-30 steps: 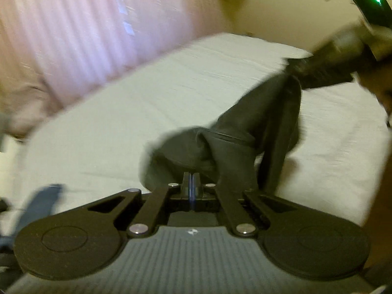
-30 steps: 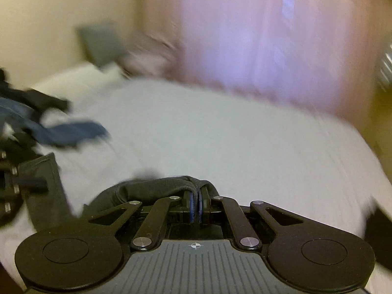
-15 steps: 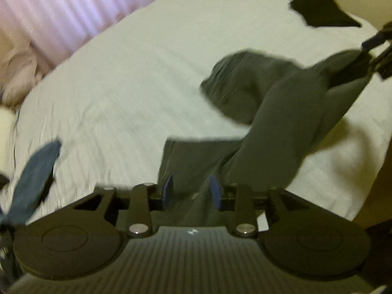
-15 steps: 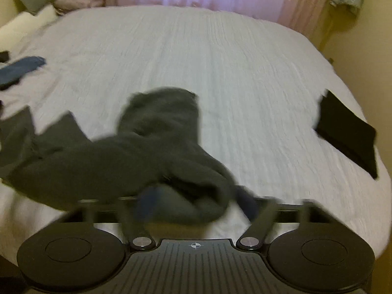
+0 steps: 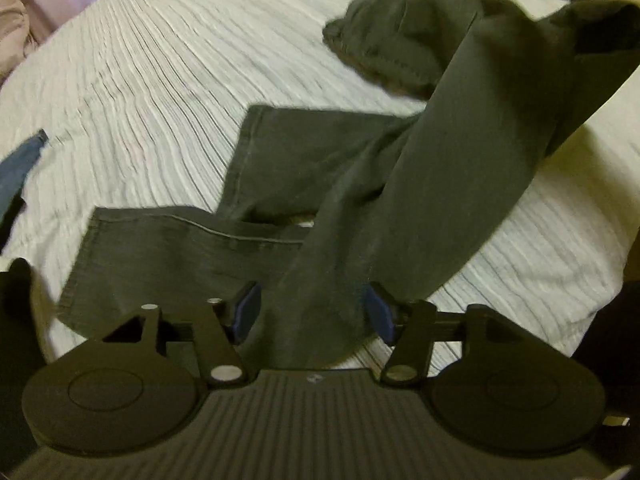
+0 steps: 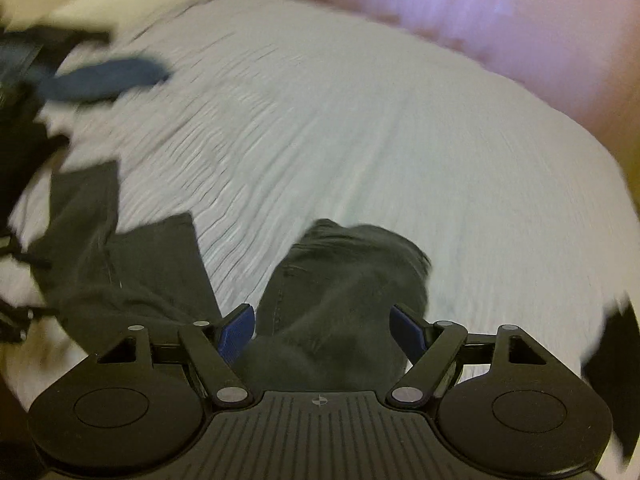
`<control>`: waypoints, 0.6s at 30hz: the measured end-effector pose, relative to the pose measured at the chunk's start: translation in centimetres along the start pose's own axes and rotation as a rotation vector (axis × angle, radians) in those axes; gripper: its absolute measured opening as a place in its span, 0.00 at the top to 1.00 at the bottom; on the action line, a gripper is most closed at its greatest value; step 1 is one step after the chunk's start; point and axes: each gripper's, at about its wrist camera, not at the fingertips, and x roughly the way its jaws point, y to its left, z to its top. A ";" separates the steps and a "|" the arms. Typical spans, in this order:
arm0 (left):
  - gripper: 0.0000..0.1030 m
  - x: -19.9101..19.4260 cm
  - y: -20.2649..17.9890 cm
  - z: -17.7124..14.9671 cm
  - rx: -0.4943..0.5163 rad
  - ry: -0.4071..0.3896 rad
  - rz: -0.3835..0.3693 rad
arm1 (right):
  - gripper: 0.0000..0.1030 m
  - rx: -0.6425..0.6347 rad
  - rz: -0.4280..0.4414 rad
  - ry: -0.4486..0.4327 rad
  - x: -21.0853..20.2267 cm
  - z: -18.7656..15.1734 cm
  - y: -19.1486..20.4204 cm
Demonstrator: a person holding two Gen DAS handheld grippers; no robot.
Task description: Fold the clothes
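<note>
showing no readable writing: dark trousers [image 5: 420, 200] on bed [image 5: 160, 60].

both claws [image 5: 310, 314] [image 6: 320, 334] opened, trousers [image 5: 420, 184] released onto bed [image 5: 160, 80]

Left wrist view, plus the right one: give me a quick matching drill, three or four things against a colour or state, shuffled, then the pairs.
Things:
1. trousers
2. bedspread
3. left claw
4. curtain

Descriptions:
a. pink, behind the bed
b. dark grey, sprawled unfolded
c. pale, ribbed
d. opening, cloth between the fingers

Pairs: 1-b, 2-c, 3-d, 4-a
</note>
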 end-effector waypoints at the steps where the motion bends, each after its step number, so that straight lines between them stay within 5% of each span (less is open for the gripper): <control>1: 0.44 0.9 0.0 0.0 -0.002 0.021 0.000 | 0.25 -0.060 0.022 0.019 1.9 1.0 -0.6; 5: 0.44 3.2 -0.7 -0.4 -0.012 0.093 0.029 | 0.25 -0.269 0.098 0.080 9.9 4.9 -2.7; 7: 0.55 4.0 -1.3 -0.5 -0.034 0.123 0.033 | 0.24 -0.335 0.160 0.119 14.4 6.5 -3.1; 9: 0.81 4.6 -2.3 -0.7 -0.054 0.152 0.057 | 0.24 -0.418 0.215 0.166 18.7 7.7 -3.0; 12: 0.94 4.4 -3.9 -1.0 -0.049 0.165 0.116 | 0.23 -0.560 0.265 0.241 24.1 8.6 -2.1; 16: 0.95 2.6 -4.7 -1.6 -0.103 0.142 0.154 | 0.24 -0.619 0.271 0.330 28.5 8.0 -1.5; 18: 0.96 1.6 -4.9 -1.7 -0.117 0.128 0.162 | 0.45 -0.559 0.292 0.354 29.2 7.7 -2.5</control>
